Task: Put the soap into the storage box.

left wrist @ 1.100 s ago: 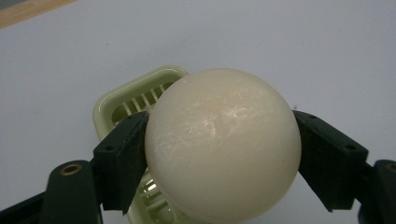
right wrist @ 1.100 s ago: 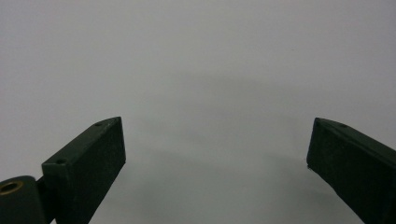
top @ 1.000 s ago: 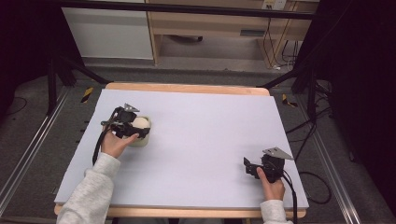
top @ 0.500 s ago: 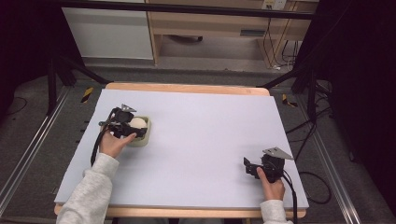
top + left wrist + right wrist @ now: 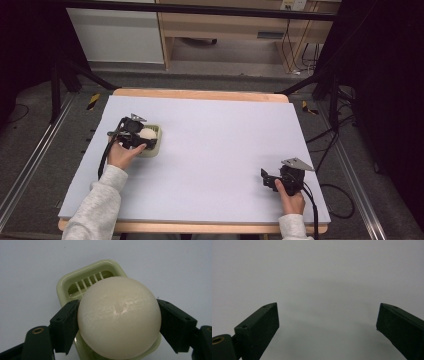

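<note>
- Two tongs: your left tongs (image 5: 117, 322) clamp the egg (image 5: 119, 316), poised right over the slicer (image 5: 65, 282) at the counter's (image 5: 220, 150) left.
- Right tongs (image 5: 327, 327) gape empty, well apart.

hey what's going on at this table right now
A person works at a pale lavender table with a handheld gripper in each hand. The left gripper is clamped on a smooth cream-white egg-shaped ball, holding it over or in a pale green plastic egg slicer tray with thin slats; whether the ball already rests in the tray is not clear. The right gripper sits open near the table's front right, holding nothing.
</note>
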{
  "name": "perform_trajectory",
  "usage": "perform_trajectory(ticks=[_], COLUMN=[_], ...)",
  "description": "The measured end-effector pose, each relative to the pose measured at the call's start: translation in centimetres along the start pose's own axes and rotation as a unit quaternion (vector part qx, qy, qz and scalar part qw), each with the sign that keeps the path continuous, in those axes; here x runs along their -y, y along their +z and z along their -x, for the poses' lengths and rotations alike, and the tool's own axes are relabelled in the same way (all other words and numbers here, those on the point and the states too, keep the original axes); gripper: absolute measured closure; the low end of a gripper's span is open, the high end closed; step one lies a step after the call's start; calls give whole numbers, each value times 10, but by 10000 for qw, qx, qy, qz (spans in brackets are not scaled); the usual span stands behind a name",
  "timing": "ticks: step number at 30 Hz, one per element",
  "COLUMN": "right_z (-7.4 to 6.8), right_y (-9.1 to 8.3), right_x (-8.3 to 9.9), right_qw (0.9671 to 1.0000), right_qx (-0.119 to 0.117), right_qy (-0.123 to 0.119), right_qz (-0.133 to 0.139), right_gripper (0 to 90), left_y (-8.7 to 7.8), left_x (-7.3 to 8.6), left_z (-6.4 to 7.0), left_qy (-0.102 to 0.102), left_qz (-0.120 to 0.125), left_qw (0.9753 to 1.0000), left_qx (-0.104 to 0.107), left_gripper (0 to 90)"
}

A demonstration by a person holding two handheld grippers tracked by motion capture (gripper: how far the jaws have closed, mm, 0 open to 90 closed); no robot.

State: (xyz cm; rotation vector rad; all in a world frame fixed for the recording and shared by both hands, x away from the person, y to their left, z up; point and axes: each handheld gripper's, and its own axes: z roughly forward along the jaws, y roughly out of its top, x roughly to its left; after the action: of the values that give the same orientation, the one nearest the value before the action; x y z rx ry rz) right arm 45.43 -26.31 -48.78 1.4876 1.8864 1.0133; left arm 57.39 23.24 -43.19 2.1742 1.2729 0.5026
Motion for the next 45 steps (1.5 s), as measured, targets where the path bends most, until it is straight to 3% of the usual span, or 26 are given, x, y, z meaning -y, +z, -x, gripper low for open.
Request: perform_trajectory(ticks=[15, 31, 35, 45], right_z=[0, 0, 0, 0], right_y=[0, 0, 0, 0], right_x=[0, 0, 0, 0], right_qw=[10000, 10000, 10000, 10000], right_qx=[2, 0, 6, 25], right_qy=[1, 0, -1, -18], right_qz=[0, 0, 2, 12], right_gripper=[48, 48, 48, 48], left_y=[7, 9, 5, -15], left_x=[5, 6, 6, 7], left_z=[-4, -4, -5, -3], left_qy=[-95, -37, -114, -14], left_qz=[-38, -51, 88, 345], left_qw=[9999, 10000, 9999, 9994], left_qx=[-41, -36, -31, -34], left_gripper=[228, 227, 204, 144])
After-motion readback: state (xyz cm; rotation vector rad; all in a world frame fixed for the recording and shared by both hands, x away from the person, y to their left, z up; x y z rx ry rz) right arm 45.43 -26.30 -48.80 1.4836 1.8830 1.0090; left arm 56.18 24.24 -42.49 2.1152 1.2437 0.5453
